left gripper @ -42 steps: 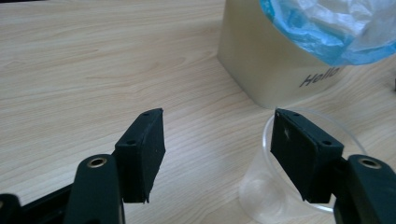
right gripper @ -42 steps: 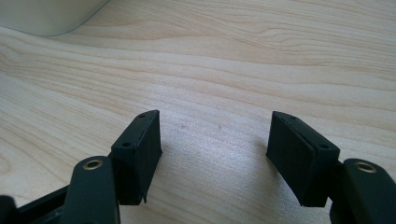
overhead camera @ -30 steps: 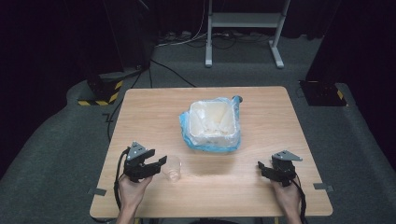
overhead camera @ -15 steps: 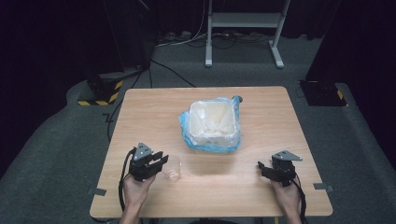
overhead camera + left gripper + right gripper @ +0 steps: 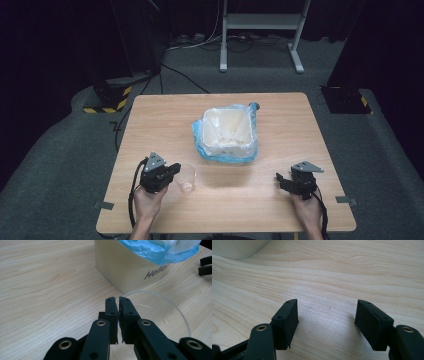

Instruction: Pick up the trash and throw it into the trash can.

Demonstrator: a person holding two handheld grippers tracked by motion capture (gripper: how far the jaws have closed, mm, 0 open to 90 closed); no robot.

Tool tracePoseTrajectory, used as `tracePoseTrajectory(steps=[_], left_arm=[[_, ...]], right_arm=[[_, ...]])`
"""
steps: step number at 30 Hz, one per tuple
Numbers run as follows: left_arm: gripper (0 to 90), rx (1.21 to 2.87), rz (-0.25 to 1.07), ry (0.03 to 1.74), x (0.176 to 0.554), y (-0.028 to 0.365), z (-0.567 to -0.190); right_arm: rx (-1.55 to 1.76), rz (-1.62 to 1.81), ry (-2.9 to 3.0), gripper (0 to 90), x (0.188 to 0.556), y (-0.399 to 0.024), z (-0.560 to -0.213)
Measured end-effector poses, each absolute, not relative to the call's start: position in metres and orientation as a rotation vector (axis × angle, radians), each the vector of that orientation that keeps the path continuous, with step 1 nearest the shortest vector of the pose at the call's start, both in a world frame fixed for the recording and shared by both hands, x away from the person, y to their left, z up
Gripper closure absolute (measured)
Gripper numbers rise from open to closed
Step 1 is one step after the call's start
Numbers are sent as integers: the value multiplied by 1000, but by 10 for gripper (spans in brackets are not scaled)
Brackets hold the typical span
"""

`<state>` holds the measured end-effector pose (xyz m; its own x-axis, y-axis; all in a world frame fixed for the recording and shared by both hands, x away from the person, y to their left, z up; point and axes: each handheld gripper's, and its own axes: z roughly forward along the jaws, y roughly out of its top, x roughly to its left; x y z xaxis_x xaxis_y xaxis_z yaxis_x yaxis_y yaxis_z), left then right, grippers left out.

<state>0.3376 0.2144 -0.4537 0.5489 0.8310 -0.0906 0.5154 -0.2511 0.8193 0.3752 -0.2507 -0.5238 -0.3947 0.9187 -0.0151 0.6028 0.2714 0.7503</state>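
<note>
Left tool pinching clear cup rim, cup empty

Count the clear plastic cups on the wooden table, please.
1. The clear plastic cup stands near the front left of the wooden table, its rim pinched by the left gripper. The cream square bin lined with a blue bag may hide others.
</note>
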Motion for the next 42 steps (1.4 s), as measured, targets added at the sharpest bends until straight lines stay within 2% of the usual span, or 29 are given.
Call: tracePoseTrajectory(steps=[29, 42], left_arm=[[862, 1897, 399, 1043, 343, 209, -418], [862, 1871, 362, 1028, 356, 206, -378]], right_arm=[[1370, 934, 2096, 343, 375, -251, -524], [1376, 932, 2095, 338, 375, -251, -524]])
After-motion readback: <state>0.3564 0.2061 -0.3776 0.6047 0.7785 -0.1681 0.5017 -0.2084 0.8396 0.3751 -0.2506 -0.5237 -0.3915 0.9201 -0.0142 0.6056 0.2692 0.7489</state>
